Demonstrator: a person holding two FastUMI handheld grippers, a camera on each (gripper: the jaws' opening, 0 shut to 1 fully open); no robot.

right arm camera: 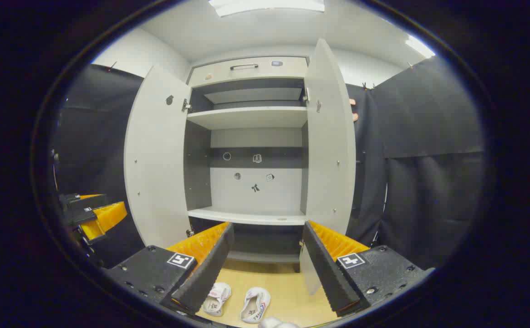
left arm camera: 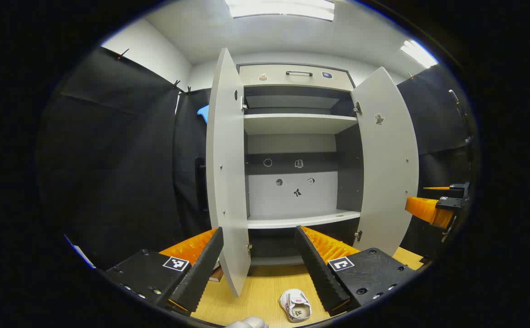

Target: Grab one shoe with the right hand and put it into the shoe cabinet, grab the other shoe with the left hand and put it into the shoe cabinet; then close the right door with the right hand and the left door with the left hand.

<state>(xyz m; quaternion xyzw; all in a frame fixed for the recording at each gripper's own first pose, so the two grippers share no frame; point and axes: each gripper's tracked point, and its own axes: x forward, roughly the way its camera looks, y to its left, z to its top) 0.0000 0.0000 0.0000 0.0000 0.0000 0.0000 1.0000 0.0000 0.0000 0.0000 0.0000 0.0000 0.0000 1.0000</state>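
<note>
The shoe cabinet [left arm camera: 292, 123] [right arm camera: 251, 118] stands ahead with both doors swung wide: left door [left arm camera: 226, 173] [right arm camera: 155, 168], right door [left arm camera: 388, 164] [right arm camera: 331, 136]. Its shelves hold nothing. Two white shoes lie on the wooden floor in front: one [right arm camera: 256, 304] [left arm camera: 296, 305] and another [right arm camera: 216, 298] beside it. My left gripper [left arm camera: 258, 269] is open above the floor, the shoe just right of its middle. My right gripper [right arm camera: 267, 269] is open above both shoes. The other gripper shows at the side of each view [left arm camera: 435, 207] [right arm camera: 92, 214].
Black cloth walls close in on both sides of the cabinet. A drawer with a handle [left arm camera: 298, 73] tops the cabinet. The wooden floor [left arm camera: 265, 282] stretches in front of it. A bit of white glove [left arm camera: 247, 322] shows at the bottom.
</note>
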